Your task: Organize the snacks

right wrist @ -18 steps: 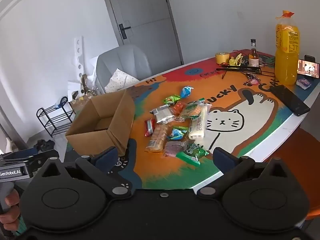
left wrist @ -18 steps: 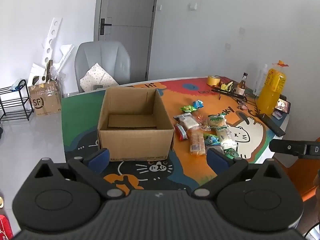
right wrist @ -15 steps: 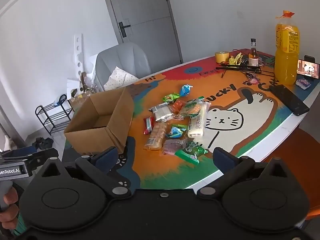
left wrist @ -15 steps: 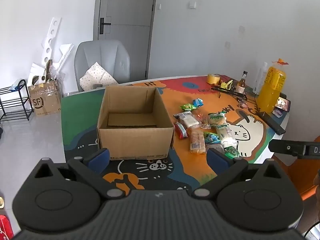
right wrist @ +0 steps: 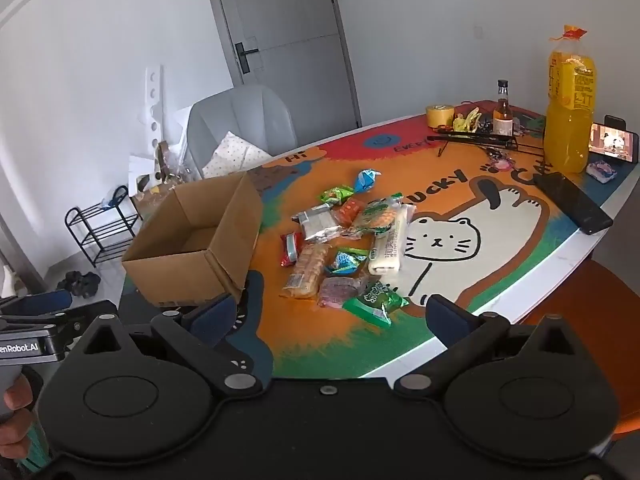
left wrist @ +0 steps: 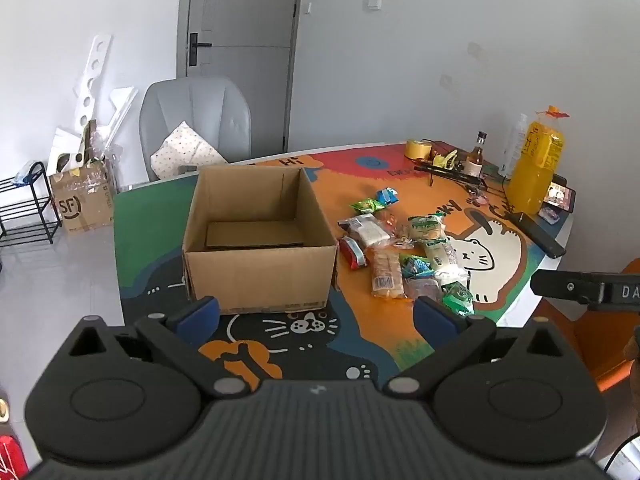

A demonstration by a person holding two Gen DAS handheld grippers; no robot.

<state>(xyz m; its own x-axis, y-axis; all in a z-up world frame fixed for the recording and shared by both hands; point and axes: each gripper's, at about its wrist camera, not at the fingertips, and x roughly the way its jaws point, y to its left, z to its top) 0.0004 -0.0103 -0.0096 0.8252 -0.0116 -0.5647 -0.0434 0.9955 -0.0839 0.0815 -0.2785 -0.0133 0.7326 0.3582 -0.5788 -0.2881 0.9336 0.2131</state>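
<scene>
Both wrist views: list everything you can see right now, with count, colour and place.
box: 1, brown, open, table left
snacks: about a dozen, mixed colours, loose right of box
table: 1, cat print, orange and green
juice bottle: 1, orange, far right
small bottle: 1, brown, far edge
tape roll: 1, yellow, far edge
phone: 1, screen lit, beside juice bottle
remote: 1, black, right edge
chair: 1, grey, behind table
rack: 1, black, floor left
left gripper: open, empty
right gripper: open, empty
</scene>
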